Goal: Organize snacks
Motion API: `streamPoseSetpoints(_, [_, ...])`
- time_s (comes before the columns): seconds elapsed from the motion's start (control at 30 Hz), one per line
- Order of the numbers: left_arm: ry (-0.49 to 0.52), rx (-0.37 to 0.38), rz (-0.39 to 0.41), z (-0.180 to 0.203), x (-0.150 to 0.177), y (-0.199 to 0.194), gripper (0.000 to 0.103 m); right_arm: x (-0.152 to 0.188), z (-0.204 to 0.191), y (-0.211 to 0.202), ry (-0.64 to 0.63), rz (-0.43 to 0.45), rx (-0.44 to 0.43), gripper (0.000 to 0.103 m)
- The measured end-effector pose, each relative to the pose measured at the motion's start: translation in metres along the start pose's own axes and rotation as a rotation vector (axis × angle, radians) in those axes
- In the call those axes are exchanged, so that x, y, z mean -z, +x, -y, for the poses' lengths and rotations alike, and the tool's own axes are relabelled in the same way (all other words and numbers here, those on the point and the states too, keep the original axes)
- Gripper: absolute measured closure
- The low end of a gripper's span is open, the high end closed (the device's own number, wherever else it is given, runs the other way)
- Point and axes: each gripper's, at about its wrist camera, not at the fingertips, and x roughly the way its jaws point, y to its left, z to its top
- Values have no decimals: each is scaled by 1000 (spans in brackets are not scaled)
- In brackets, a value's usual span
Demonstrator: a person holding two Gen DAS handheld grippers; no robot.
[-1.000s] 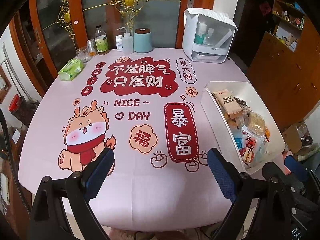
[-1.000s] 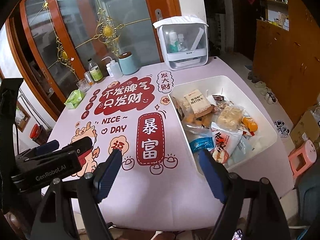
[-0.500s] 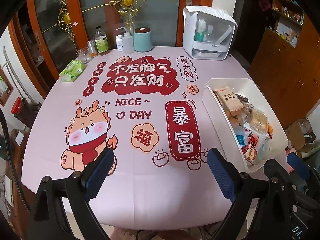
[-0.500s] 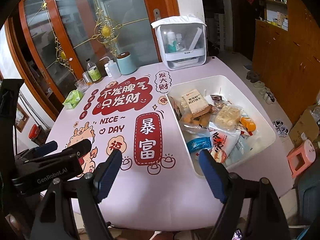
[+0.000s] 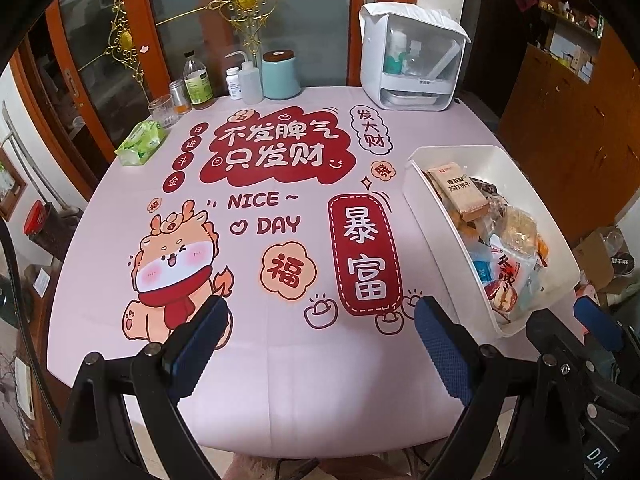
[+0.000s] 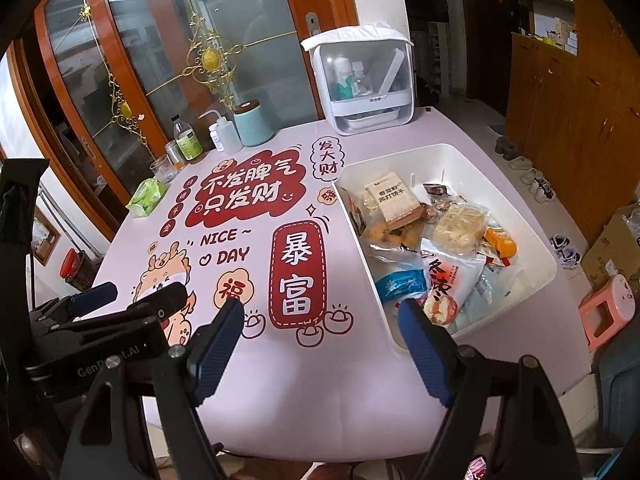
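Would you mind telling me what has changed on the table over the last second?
Little has changed. Both views rose and drew back slightly, so more of the near table edge shows. The left gripper and right gripper remain open and empty; nothing was taken or released. The white bin of snacks and the bottles along the far side of the pink table stayed put.
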Motion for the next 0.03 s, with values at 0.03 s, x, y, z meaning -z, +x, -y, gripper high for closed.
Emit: streamPoseSetpoints(0.03, [-1, -1, 0, 1, 0, 0, 9, 0, 0, 1, 0, 0, -1, 23])
